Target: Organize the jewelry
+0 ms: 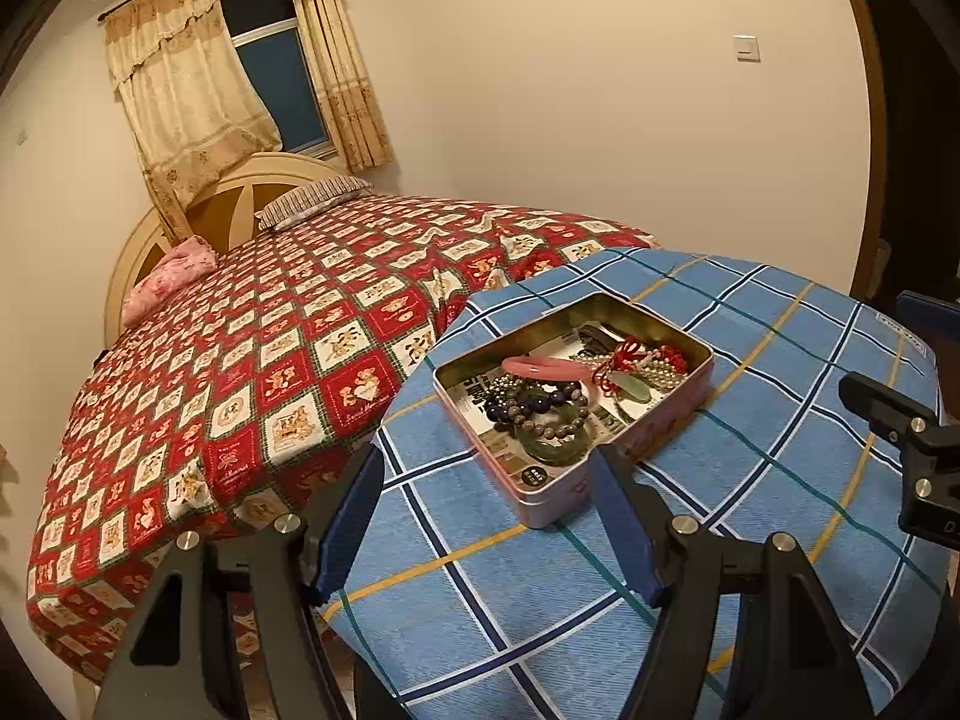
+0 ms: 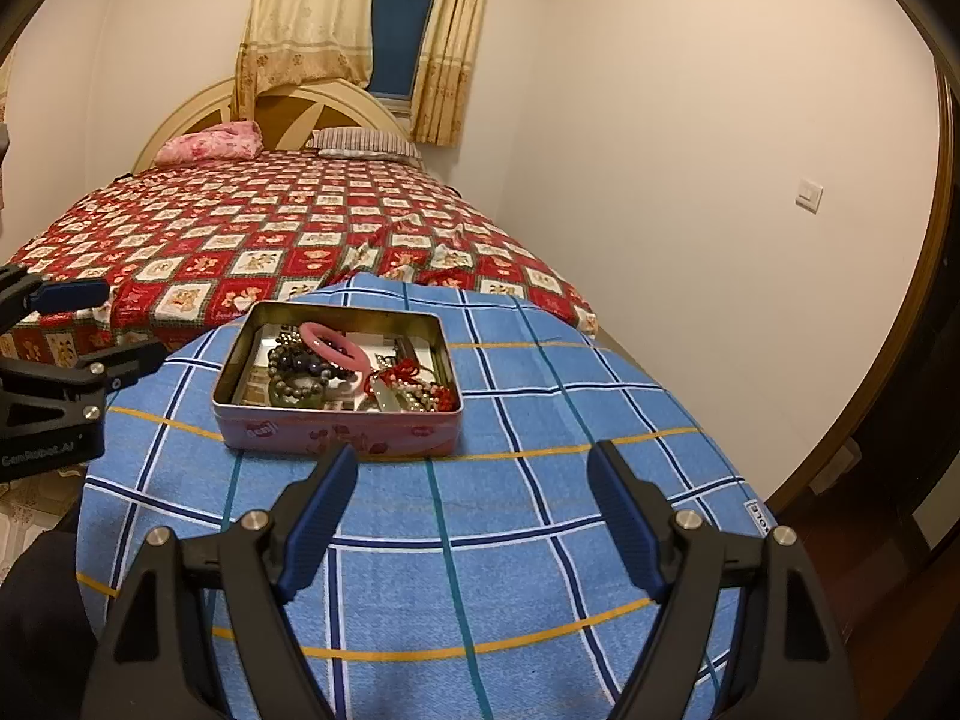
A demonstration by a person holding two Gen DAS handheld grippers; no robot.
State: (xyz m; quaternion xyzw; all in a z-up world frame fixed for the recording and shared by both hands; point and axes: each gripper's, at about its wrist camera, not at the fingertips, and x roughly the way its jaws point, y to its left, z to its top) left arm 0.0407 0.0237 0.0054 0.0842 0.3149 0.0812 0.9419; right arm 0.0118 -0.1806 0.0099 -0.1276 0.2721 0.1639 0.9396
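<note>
An open pink tin box (image 1: pixel 543 504) sits on a table with a blue plaid cloth (image 1: pixel 780 420). It holds a pink bangle (image 1: pixel 540 367), dark bead bracelets (image 1: pixel 534 405), a green bangle (image 1: pixel 555 450), a pearl strand (image 1: pixel 654 373) and a red cord with a pale pendant (image 1: pixel 624 366). My left gripper (image 1: pixel 486 468) is open and empty, just in front of the box's near corner. In the right wrist view the box (image 2: pixel 336 433) is ahead and to the left. My right gripper (image 2: pixel 474 462) is open and empty above the cloth (image 2: pixel 540 540), short of the box.
A bed with a red patterned cover (image 1: pixel 240 360) stands right behind the table, with a pink pillow (image 1: pixel 171 276) and a striped pillow (image 1: pixel 312 199). A wall with a light switch (image 1: pixel 746 48) is to the right. A dark doorway is at the far right.
</note>
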